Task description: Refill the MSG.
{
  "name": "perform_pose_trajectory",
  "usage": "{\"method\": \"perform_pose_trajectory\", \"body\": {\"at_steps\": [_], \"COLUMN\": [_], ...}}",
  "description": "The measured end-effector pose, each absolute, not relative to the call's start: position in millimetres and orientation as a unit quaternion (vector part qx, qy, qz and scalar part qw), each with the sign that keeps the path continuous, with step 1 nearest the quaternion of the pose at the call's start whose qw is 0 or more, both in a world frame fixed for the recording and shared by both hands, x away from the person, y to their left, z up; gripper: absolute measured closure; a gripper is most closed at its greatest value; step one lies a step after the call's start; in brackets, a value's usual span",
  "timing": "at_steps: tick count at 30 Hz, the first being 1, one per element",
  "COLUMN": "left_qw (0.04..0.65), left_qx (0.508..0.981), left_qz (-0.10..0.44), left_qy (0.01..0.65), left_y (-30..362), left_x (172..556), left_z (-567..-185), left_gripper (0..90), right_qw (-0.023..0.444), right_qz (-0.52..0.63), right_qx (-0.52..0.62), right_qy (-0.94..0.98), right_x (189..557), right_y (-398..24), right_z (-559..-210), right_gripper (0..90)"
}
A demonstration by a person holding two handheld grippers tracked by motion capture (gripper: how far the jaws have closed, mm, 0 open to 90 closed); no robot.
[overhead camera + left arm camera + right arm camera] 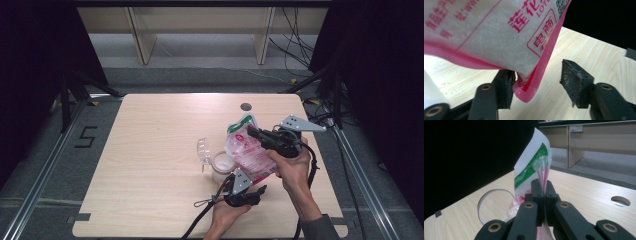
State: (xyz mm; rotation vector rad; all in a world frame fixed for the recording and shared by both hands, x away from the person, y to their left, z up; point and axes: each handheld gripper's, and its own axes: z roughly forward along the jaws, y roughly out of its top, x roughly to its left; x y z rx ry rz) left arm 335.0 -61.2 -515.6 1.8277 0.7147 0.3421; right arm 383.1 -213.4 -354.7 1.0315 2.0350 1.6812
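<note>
High view shows a pale wood table (150,165) with a round grommet hole (245,106) near its far edge, standing on grey floor with a taped "5" (86,136) to the table's left, black curtains on both sides, cables (295,45) trailing at the far right and the wooden legs of a bench (142,40) beyond. The right gripper (252,132) has its jaws clamped on the upper part of a pink-and-white bag (247,150), lifting it tilted over a clear tub (220,167) whose hinged lid (203,150) stands open just beside the bag's left edge. In the right gripper view the fingers (536,192) press tight together on the thin plastic, with the bag's green-banded top (531,167) rising straight above the fingertips and the tub's rim (486,202) low to their left. The left gripper (260,190) sits below the bag's bottom corner, near the table's front edge. In the left gripper view its jaws stand apart: the bag's pink sealed corner (529,92) hangs between them, lying against the left finger (505,90), while the right pad (574,85) is clear of it, bare wood showing in the gap.
</note>
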Motion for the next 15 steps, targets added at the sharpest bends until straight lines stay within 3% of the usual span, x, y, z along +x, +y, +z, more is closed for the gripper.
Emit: {"method": "perform_pose_trajectory", "body": {"at_steps": [8,9,15], "left_qw": [0.540,0.538,0.551], "left_qx": [0.765,0.772,0.763], "left_qz": [0.162,0.147,0.136], "left_qy": [0.311,0.305,0.310], "left_y": [-54,-51,-49], "left_x": [325,324,316], "left_z": [-502,-500,-495], "left_gripper": [35.9,32.3,30.0], "right_qw": [0.153,0.158,0.172], "right_qz": [0.600,0.602,0.604], "right_qx": [0.360,0.360,0.361], "right_qy": [0.698,0.695,0.690], "right_x": [377,377,375], "right_y": [-224,-227,-230], "right_z": [-353,-354,-359], "right_gripper": [90.0,90.0,90.0]}}
